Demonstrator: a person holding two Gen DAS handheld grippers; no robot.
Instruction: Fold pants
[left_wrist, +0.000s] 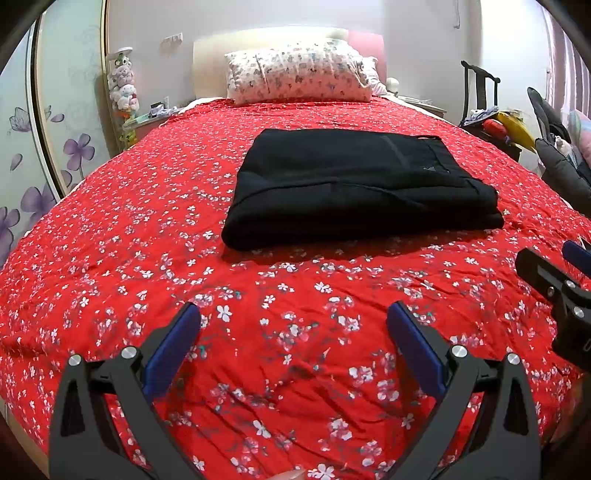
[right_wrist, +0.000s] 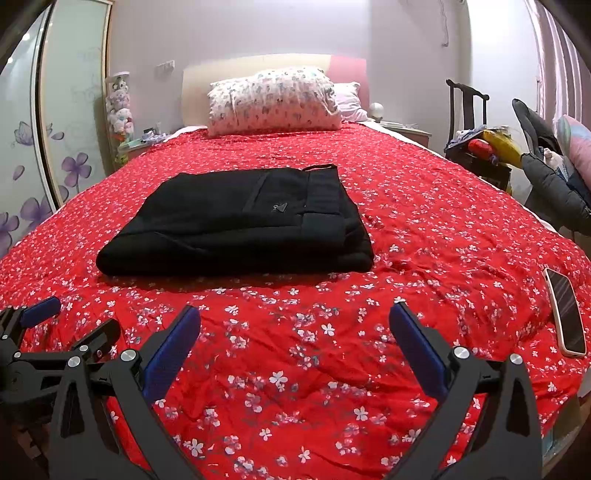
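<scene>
Black pants (left_wrist: 354, 188) lie folded into a flat rectangle in the middle of the bed, on the red flowered bedspread (left_wrist: 110, 229). They also show in the right wrist view (right_wrist: 240, 225), waistband to the right. My left gripper (left_wrist: 293, 314) is open and empty, held over the bedspread in front of the pants. My right gripper (right_wrist: 295, 314) is open and empty too, in front of the pants and to their right. Each gripper shows at the edge of the other's view: the right one (left_wrist: 561, 269) and the left one (right_wrist: 70, 321).
A phone (right_wrist: 567, 314) lies on the bedspread at the right. A patterned pillow (left_wrist: 299, 74) leans on the headboard. A wardrobe (left_wrist: 55, 110) with purple flowers stands left. A chair (right_wrist: 469, 122) and piled things stand right of the bed.
</scene>
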